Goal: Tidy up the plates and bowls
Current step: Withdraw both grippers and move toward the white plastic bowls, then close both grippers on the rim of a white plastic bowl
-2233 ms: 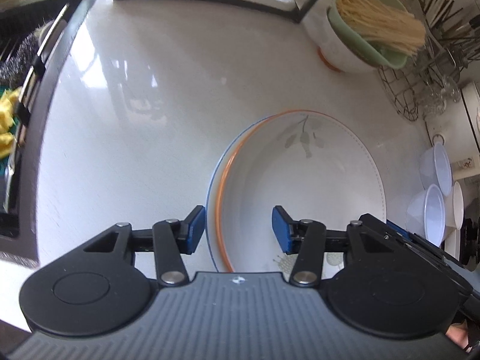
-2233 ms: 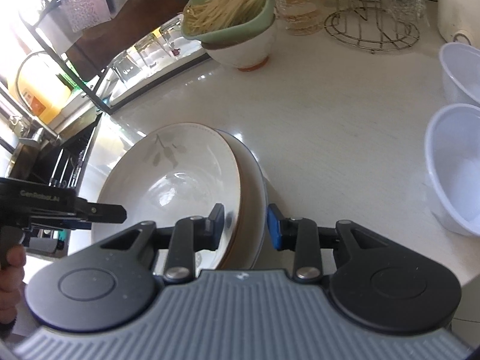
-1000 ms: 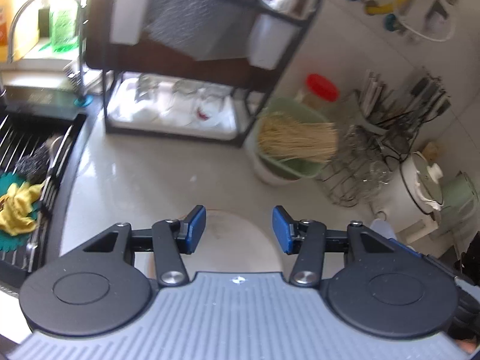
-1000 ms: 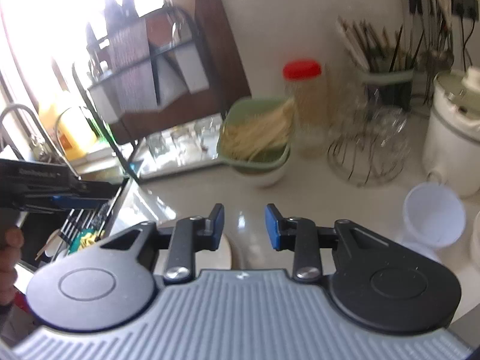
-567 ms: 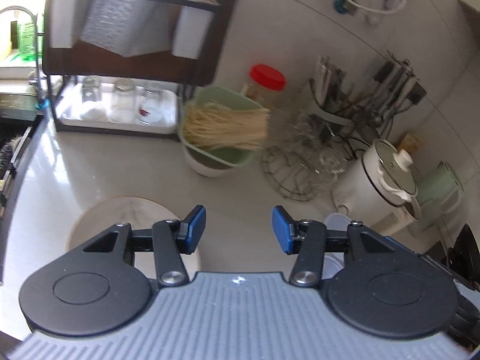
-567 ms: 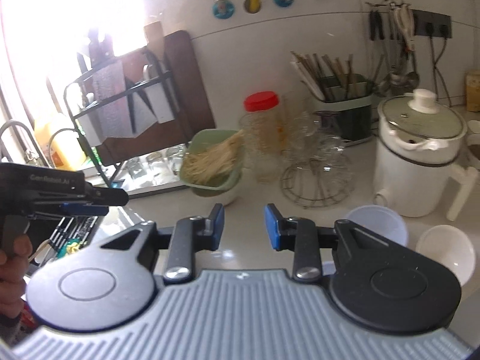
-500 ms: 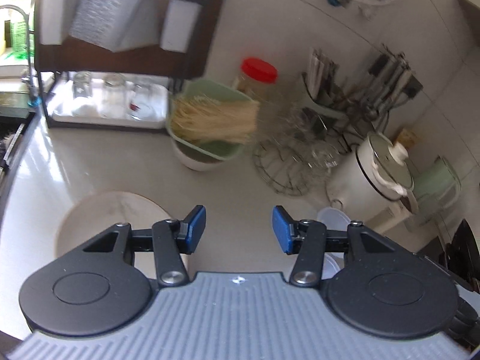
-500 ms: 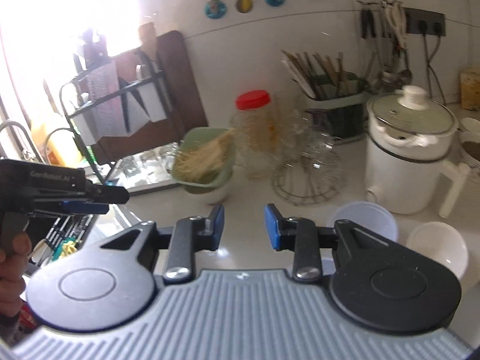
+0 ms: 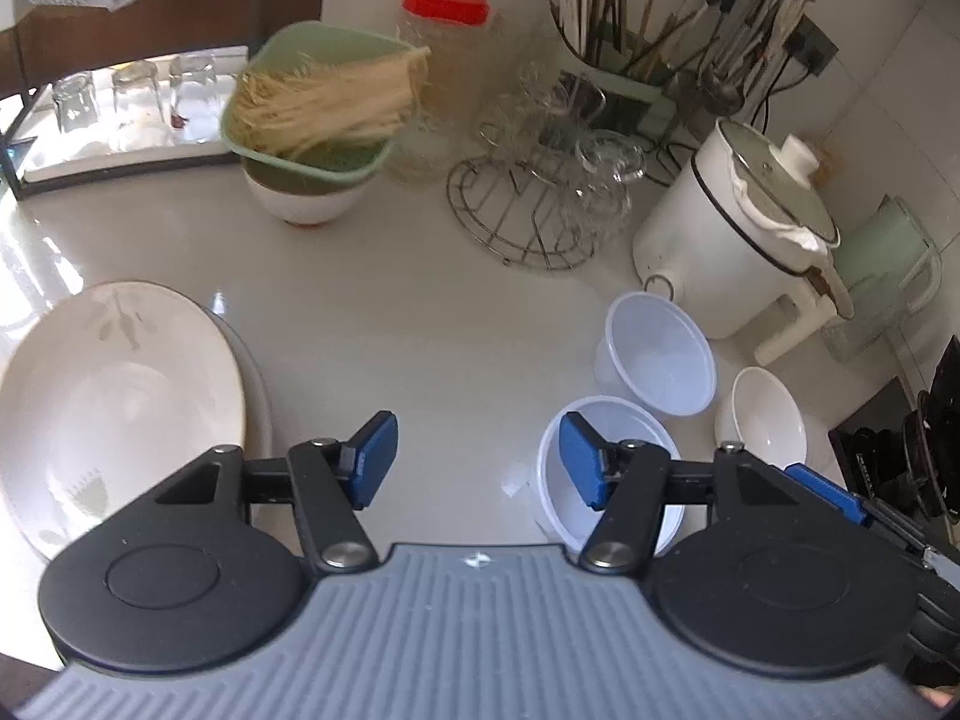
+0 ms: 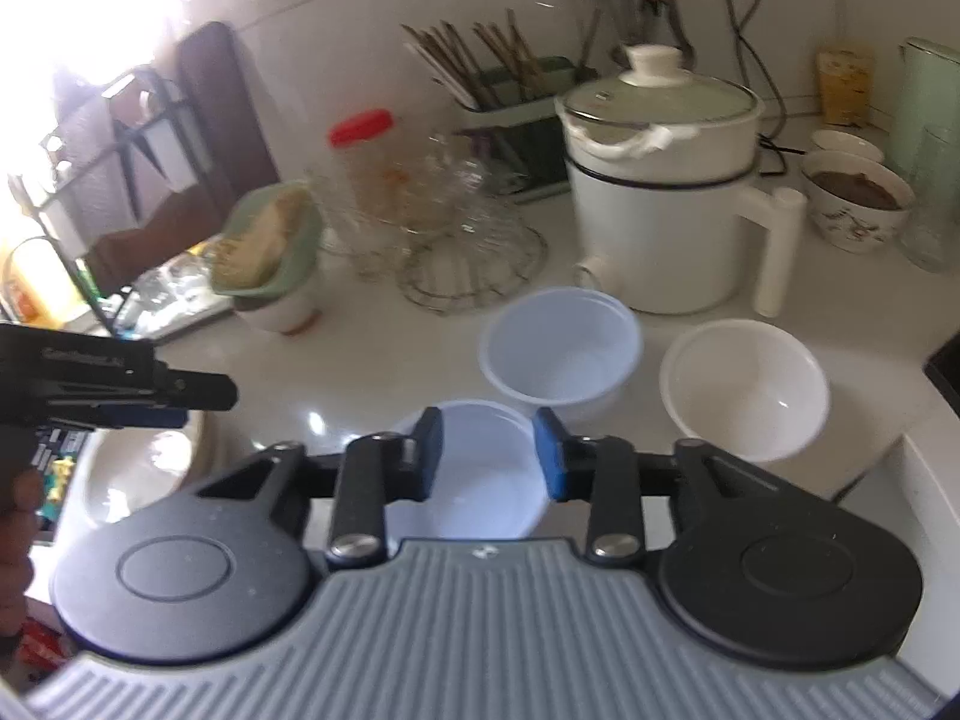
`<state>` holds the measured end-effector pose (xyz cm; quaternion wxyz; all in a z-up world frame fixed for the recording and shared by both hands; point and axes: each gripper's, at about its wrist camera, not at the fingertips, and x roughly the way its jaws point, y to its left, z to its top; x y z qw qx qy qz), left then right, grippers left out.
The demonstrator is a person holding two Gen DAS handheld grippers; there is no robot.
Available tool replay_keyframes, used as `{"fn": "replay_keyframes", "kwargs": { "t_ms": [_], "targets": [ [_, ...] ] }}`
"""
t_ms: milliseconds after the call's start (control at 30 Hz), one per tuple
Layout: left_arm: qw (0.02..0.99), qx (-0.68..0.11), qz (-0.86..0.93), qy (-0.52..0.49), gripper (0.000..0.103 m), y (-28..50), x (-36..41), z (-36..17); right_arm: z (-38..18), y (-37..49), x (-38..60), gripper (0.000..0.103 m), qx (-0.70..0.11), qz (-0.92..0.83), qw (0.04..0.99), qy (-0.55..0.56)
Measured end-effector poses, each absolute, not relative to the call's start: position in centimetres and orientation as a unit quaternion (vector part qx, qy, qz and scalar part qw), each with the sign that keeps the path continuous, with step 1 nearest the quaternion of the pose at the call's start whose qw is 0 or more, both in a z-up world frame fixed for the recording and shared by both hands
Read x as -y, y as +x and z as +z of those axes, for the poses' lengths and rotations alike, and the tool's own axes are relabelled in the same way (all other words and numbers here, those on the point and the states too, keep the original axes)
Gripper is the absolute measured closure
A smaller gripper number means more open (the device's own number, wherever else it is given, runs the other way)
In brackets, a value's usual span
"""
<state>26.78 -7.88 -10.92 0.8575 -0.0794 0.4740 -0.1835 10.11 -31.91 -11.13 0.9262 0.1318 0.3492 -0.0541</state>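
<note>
So both grippers are hanging over the white bench [image 9: 384, 312] with nothing in them. The left gripper [image 9: 477, 459] has its jaws spread wide and they've just been opening further, only bare bench showing between them, with the near clear plastic bowl [image 9: 564, 516] peeking out behind its right finger. The right gripper [image 10: 487, 453] has its jaws parted more narrowly, also just been opening, and that same clear bowl sits below the gap, not gripped. The stacked plates [image 9: 114, 396], leaf pattern on the top one, lie on the bench off to the left in the left wrist view. A second clear plastic bowl [image 9: 660, 360] sits just behind the first, and a white bowl [image 9: 762, 420] is right beside those, next to the white lidded pot [image 9: 720, 228]. Further back there's a green basket of noodles [image 9: 318, 102] perched on a bowl, a red-lidded jar [image 9: 447, 6] and a wire rack [image 9: 528, 204] holding glasses.
</note>
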Motion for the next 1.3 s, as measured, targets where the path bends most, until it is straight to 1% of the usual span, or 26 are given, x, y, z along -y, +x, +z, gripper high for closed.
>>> {"fn": "replay_keyframes", "kwargs": {
  "t_ms": [67,333,467,667,800,833,900,933,1000,1067,1300],
  "targets": [
    [0.857,-0.471,-0.193,-0.08,0.033,26.8,8.4,-11.5,-11.9,10.1,32.5,0.06,-0.354,-0.065,0.922,0.141],
    [0.843,-0.484,-0.226,-0.059,0.033,27.9,11.0,-14.1,-14.3,10.7,34.4,0.06,-0.358,-0.067,0.912,0.189],
    [0.831,-0.501,-0.234,-0.055,0.034,28.3,12.0,-15.7,-15.6,11.3,34.7,0.06,-0.374,-0.064,0.902,0.208],
    [0.82,-0.518,-0.236,-0.057,0.044,28.6,13.0,-18.0,-17.0,12.0,34.4,0.06,-0.387,-0.059,0.894,0.218],
    [0.818,-0.529,-0.217,-0.058,0.061,28.4,13.1,-18.9,-17.5,12.4,34.0,0.062,-0.392,-0.053,0.893,0.215],
    [0.819,-0.528,-0.217,-0.061,0.063,28.3,13.1,-18.9,-17.6,12.4,33.9,0.063,-0.394,-0.053,0.893,0.212],
    [0.817,-0.527,-0.221,-0.074,0.067,28.2,13.0,-19.0,-17.8,12.6,33.7,0.069,-0.397,-0.049,0.892,0.21],
    [0.818,-0.525,-0.223,-0.076,0.069,28.1,13.0,-19.1,-17.9,12.6,33.7,0.07,-0.4,-0.046,0.891,0.21],
    [0.819,-0.524,-0.223,-0.073,0.076,28.0,13.2,-19.2,-18.2,12.7,33.5,0.075,-0.405,-0.041,0.888,0.212],
    [0.816,-0.525,-0.229,-0.075,0.08,27.9,13.4,-19.2,-18.4,12.9,33.4,0.083,-0.409,-0.033,0.886,0.214],
    [0.814,-0.526,-0.234,-0.085,0.081,27.8,12.6,-18.8,-18.0,12.6,33.1,0.084,-0.407,-0.02,0.889,0.211]
  ]
}}
